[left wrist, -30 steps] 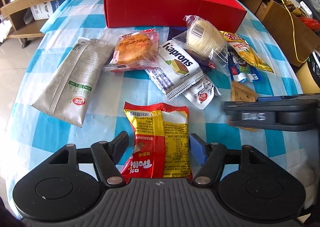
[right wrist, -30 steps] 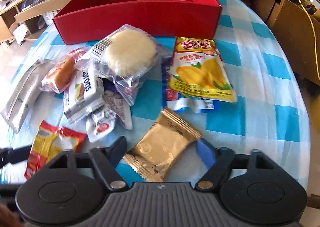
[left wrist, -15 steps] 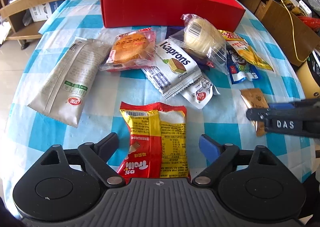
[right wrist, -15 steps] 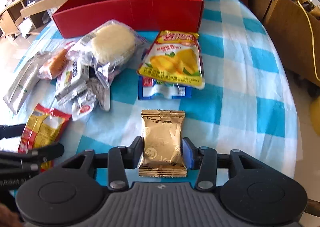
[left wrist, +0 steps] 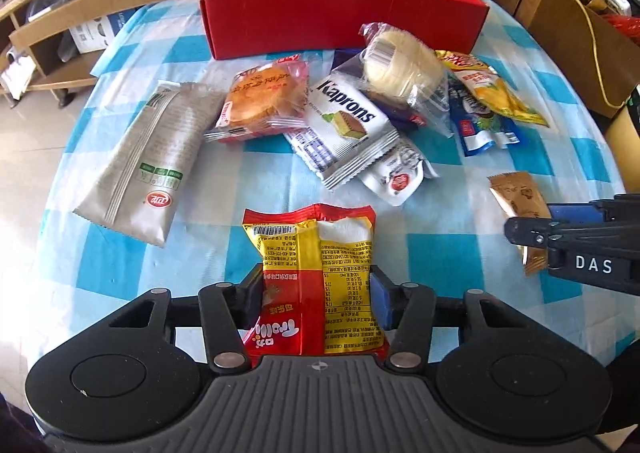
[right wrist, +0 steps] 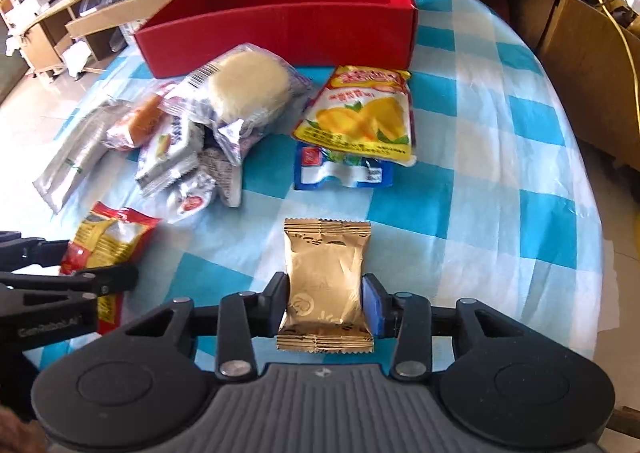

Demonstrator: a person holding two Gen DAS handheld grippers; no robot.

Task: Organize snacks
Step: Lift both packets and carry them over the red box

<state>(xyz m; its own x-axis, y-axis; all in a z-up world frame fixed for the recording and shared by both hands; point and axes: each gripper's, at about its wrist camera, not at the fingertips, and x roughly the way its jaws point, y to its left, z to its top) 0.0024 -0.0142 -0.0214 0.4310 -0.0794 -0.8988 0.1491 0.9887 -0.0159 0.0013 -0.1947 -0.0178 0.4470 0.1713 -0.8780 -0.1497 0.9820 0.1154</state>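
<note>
My left gripper (left wrist: 316, 299) is shut on a red and yellow snack packet (left wrist: 316, 253), its fingers pressing both sides. My right gripper (right wrist: 325, 303) is shut on a gold foil packet (right wrist: 326, 273). The gold packet also shows in the left wrist view (left wrist: 516, 197), and the red and yellow packet in the right wrist view (right wrist: 108, 237). An empty red box (left wrist: 340, 9) stands at the table's far side. Between box and grippers lie loose snacks: a grey pouch (left wrist: 148, 157), an orange cake (left wrist: 264, 93), a Kaprons wafer (left wrist: 344, 121), a pale round bun (left wrist: 400, 61), a yellow mango bag (right wrist: 360, 113).
The round table has a blue and white checked cloth (right wrist: 500, 133). A small white sachet (left wrist: 396, 177) and a blue packet (right wrist: 340, 169) lie among the snacks. Wooden shelves (left wrist: 52, 25) stand beyond the table at left, a cardboard box (left wrist: 580, 37) at right.
My left gripper has closed onto the red and yellow packet. My right gripper closed on the gold packet earlier and keeps hold of it, now slightly further from the left one.
</note>
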